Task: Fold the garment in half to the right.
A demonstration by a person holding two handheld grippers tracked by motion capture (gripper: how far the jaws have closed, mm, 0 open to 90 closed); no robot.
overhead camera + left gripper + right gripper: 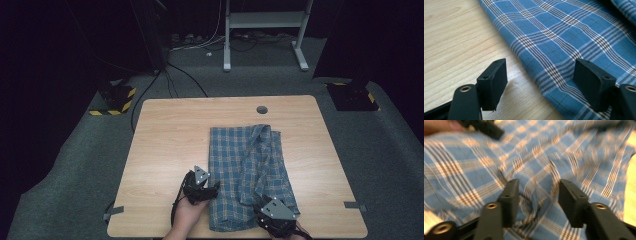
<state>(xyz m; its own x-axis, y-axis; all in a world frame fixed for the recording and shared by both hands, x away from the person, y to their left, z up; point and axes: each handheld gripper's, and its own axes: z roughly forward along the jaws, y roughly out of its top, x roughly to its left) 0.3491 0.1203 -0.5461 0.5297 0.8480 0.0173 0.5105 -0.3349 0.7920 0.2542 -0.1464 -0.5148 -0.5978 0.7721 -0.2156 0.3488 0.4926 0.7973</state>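
A blue plaid cloth (247,175) is lying folded and rumpled on the wooden table (165,135), reaching from about the table's middle down to its near edge, right of centre in the high view. A long fold is running down its middle, and the far right corner is bunching up a little.

The left gripper (209,190) is sitting at the cloth's left edge, near the front of the table, with the person's hand (187,212) coming in behind it. In the left gripper view its jaws are standing wide apart: one is hovering over bare wood, the other over the plaid, and the cloth's hem is running between them (whether either jaw is touching the fabric, I cannot tell).

The right gripper (270,216) is resting over the cloth's near right corner, its grey plate facing up. In the right gripper view, which is blurred, its jaws are spread with a raised wrinkle of plaid lying between them, not pinched. The left gripper's dark tip (485,127) is showing at the top left of that view, at the cloth's far side.
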